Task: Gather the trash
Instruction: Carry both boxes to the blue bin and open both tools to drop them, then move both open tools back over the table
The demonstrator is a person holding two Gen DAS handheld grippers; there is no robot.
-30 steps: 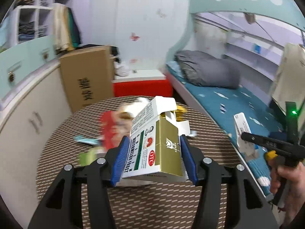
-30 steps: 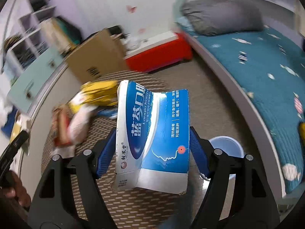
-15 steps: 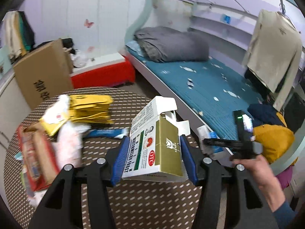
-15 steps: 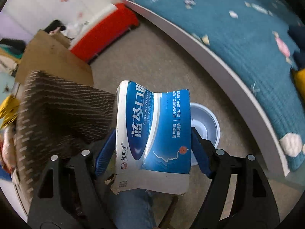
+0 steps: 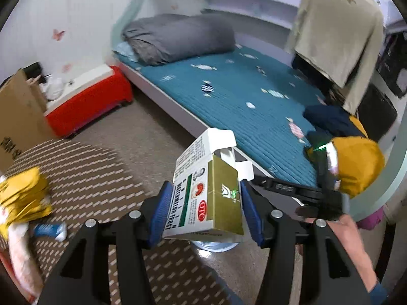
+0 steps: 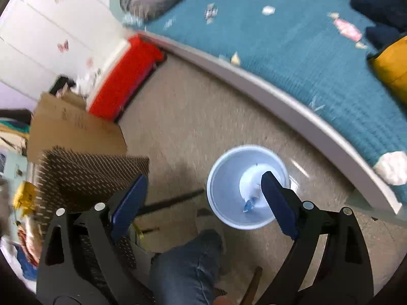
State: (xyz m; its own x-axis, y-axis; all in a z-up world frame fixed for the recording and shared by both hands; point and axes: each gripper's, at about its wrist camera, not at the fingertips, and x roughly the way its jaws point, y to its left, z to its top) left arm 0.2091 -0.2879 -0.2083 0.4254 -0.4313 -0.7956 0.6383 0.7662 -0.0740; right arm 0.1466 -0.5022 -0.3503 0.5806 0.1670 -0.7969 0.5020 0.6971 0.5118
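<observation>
Beside the bed [image 6: 292,58], on bare floor, stands the pale-blue trash bin [image 6: 223,198]. Over it the right hand-held gripper [image 6: 203,200] hangs with jaws opening and nothing between them — likely to drop trash. The left hand-held gripper [image 5: 202,213] grasps a green-and-gold medicine box [image 5: 206,195] above the tabletop [image 5: 84,178] edge — probably bin-bound.

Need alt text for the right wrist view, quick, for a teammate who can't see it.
Right gripper, empty, fingers opening, points down at a pale blue bin on the floor with white and blue trash inside. A patterned table is at left, a teal bed at upper right, a jeans-clad knee below.
</observation>
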